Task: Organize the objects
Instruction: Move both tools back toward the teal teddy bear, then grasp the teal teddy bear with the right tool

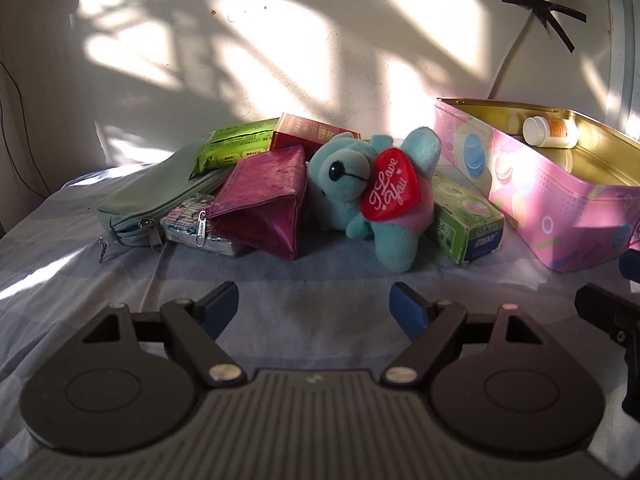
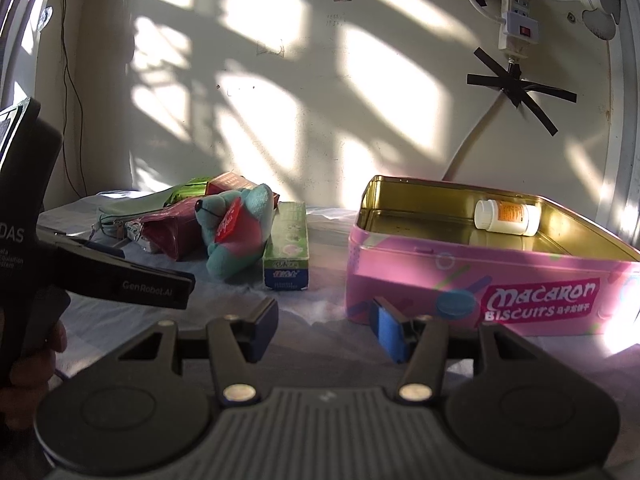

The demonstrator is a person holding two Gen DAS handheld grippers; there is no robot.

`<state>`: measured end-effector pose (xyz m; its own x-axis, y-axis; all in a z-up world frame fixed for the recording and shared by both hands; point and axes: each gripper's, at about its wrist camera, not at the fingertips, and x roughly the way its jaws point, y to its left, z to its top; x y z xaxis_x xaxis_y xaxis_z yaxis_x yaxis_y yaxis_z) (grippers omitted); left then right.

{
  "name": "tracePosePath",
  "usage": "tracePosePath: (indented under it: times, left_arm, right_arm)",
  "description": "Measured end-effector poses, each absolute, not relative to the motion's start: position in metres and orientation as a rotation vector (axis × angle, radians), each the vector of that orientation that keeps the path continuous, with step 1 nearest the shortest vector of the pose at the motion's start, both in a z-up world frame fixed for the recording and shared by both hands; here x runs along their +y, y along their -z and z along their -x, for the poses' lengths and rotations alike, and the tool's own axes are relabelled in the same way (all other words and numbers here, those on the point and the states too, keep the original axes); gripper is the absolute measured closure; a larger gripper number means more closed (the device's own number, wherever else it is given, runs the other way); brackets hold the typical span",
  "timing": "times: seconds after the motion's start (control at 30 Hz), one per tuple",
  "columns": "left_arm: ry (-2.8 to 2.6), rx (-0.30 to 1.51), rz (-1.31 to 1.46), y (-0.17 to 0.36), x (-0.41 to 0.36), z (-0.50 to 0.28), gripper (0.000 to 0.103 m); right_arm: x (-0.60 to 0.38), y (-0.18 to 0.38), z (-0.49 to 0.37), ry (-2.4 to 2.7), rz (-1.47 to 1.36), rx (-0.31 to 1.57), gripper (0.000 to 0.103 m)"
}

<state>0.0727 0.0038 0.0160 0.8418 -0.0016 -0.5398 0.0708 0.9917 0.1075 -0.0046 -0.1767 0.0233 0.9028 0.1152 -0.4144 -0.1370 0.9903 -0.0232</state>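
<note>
A teal plush toy (image 1: 372,188) with a red heart lies on the blue bedsheet. Left of it are a magenta wallet (image 1: 264,204), a grey-green zip pouch (image 1: 160,196), a green packet (image 1: 236,144) and a red box (image 1: 308,132); a green carton (image 1: 464,216) lies to its right. The open pink biscuit tin (image 2: 460,276) holds a white pill bottle (image 2: 506,218). My left gripper (image 1: 316,306) is open and empty, short of the plush. My right gripper (image 2: 326,330) is open and empty in front of the tin's near left corner.
A small patterned zip purse (image 1: 192,220) sits between pouch and wallet. The left tool's finger (image 2: 156,286) and a hand (image 2: 36,360) fill the right wrist view's left side. A wall with a taped cable (image 2: 516,88) and a power strip (image 2: 518,12) stands behind.
</note>
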Motion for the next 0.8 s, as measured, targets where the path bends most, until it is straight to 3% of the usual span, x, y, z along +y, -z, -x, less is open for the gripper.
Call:
tracePosePath:
  times: [0.43, 0.8]
  left_arm:
    - [-0.035, 0.534, -0.105, -0.017, 0.036, -0.082, 0.016]
    - [-0.086, 0.579, 0.091, -0.013, 0.072, -0.098, 0.016]
  right_arm:
    - [-0.148, -0.022, -0.017, -0.221, 0.125, 0.440, 0.051]
    - [-0.122, -0.039, -0.075, -0.291, 0.142, 0.445, 0.051]
